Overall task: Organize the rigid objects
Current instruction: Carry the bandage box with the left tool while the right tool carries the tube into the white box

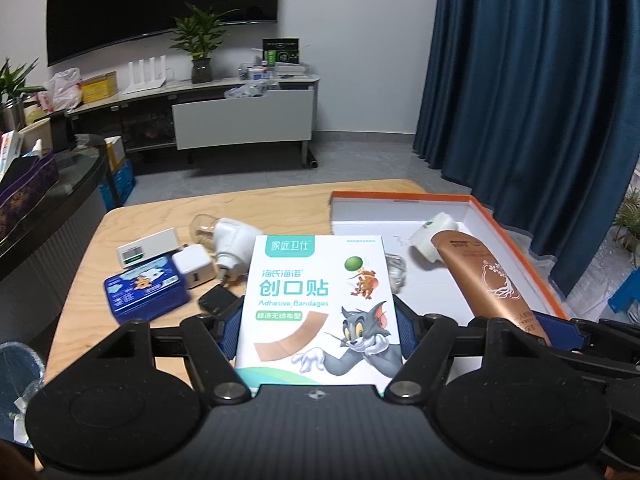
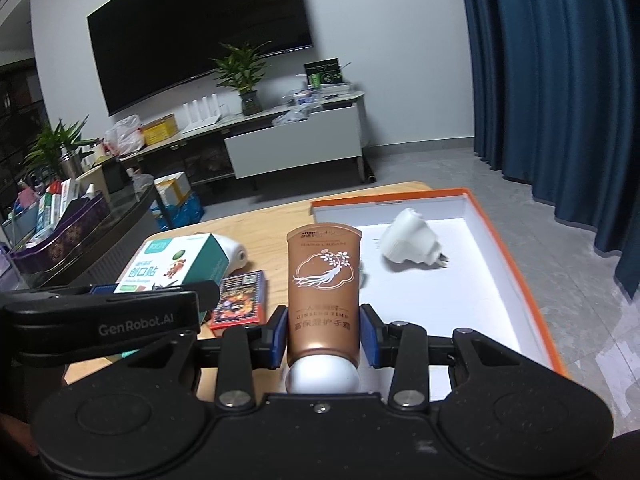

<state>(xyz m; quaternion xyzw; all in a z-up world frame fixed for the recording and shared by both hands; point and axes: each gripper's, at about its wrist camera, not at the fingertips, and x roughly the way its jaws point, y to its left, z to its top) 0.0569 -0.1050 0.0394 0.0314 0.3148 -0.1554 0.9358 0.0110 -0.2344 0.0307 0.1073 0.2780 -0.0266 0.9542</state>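
Observation:
My left gripper (image 1: 318, 330) is shut on a white adhesive bandage box (image 1: 320, 300) with a cat and mouse picture, held above the wooden table (image 1: 280, 204). The box also shows in the right wrist view (image 2: 172, 266). My right gripper (image 2: 324, 336) is shut on a brown hand cream tube (image 2: 324, 280), held over the near left part of the orange-rimmed white tray (image 2: 516, 264). The tube also shows in the left wrist view (image 1: 484, 280). A white plug device (image 2: 408, 240) lies inside the tray.
On the table left of the tray lie a blue tin (image 1: 146, 290), a white charger cube (image 1: 194, 266), a white plug adapter (image 1: 234, 246), a small scale (image 1: 148, 246), a black item (image 1: 218, 300) and a red card box (image 2: 240, 298). A dark counter (image 1: 52, 200) stands at left.

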